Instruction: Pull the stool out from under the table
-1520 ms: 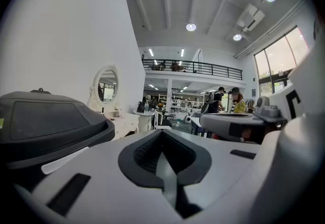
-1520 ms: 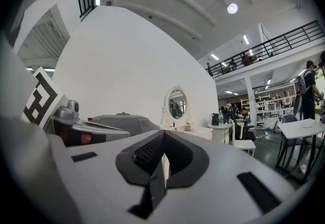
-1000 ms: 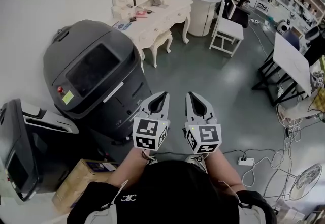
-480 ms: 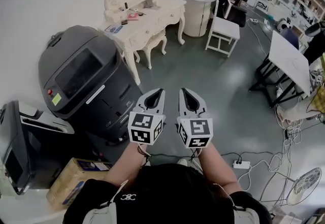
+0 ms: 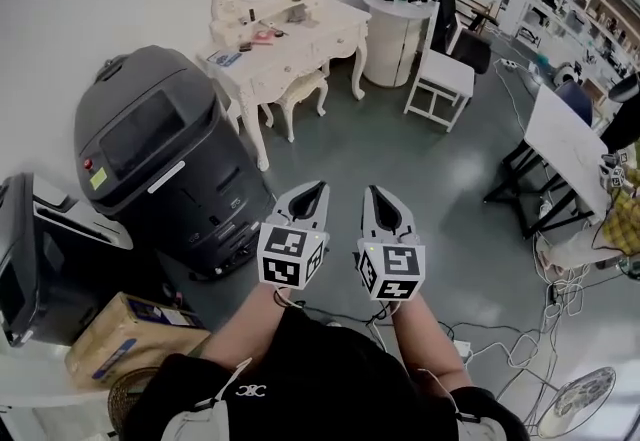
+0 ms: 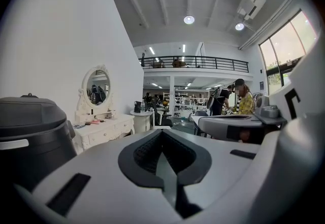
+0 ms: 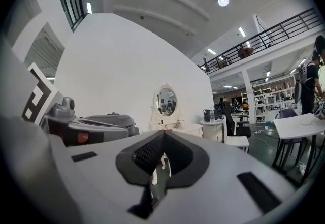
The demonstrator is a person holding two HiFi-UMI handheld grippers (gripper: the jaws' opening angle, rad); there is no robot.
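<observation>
Both forearms reached forward side by side, holding the left gripper and right gripper roughly level. Each had its jaws closed together on nothing. Well ahead and to their left, the stool sat tucked under the white dressing table. The yellow sticker on the grey machine left of them was unreadable.

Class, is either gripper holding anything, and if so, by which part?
Nothing is held. The left gripper and the right gripper are both shut and empty; the stool stands apart, under the white table.
</observation>
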